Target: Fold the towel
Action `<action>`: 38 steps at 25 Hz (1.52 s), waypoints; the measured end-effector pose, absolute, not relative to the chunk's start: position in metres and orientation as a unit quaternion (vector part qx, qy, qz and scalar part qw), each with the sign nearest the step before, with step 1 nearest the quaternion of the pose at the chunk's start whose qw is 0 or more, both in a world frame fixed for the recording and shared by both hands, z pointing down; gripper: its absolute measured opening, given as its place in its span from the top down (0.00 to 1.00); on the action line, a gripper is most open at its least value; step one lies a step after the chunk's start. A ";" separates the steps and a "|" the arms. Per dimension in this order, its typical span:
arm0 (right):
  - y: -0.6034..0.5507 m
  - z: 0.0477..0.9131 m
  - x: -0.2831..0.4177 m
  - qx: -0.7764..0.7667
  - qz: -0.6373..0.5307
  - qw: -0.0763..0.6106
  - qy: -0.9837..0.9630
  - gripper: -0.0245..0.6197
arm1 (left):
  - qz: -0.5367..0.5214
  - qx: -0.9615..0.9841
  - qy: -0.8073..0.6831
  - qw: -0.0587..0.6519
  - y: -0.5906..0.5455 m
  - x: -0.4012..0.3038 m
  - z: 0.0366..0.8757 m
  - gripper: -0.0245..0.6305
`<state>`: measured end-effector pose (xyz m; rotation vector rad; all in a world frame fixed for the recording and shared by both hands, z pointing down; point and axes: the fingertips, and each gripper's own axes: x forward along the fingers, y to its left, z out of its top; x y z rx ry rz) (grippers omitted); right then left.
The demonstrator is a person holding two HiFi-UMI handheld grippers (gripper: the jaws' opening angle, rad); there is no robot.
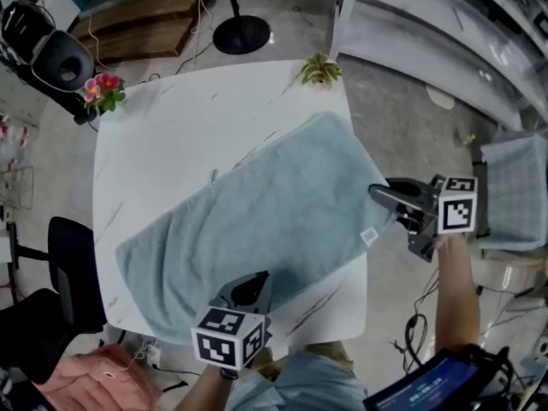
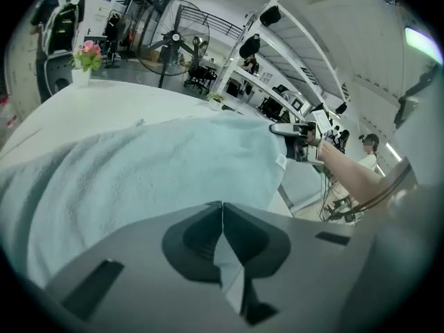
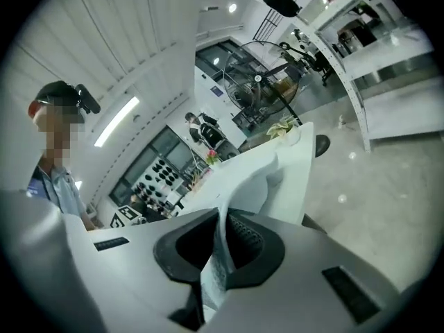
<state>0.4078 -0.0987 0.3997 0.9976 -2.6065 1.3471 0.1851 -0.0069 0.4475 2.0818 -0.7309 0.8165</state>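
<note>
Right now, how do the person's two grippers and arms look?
The left gripper and right gripper match: grey wedge-shaped bodies, dark fingers tapering to a point, each carrying a white cube with black square markers. Forearms are without sleeves; a light blue shirt shows.

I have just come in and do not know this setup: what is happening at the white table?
A person with tongs in each hand is working on a light blue towel, which lies spread out diagonally on the white table. The left tongs are shut on the towel's near long edge. The right tongs are shut on its corner at the table's right side, near the small white label. No fold is made yet.
</note>
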 end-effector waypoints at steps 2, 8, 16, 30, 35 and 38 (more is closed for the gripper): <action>-0.100 0.389 0.394 0.331 0.419 0.045 -0.844 0.92 | 0.311 0.815 -0.297 0.388 -0.004 0.168 0.443 0.95; -0.107 0.358 0.332 0.327 0.376 0.097 -0.862 0.92 | 0.277 0.808 -0.335 0.397 0.000 0.110 0.435 0.95; -0.108 0.333 0.225 0.280 0.349 0.125 -0.886 0.92 | 0.238 0.791 -0.387 0.411 0.015 0.027 0.431 0.95; -0.073 0.335 0.047 0.163 0.340 0.155 -0.913 0.92 | 0.189 0.755 -0.455 0.433 0.054 -0.086 0.430 0.95; -0.054 0.362 -0.019 0.119 0.351 0.178 -0.912 0.92 | 0.173 0.736 -0.479 0.447 0.074 -0.128 0.438 0.95; -0.039 0.388 -0.054 0.098 0.364 0.200 -0.904 0.92 | 0.165 0.727 -0.489 0.454 0.083 -0.147 0.442 0.95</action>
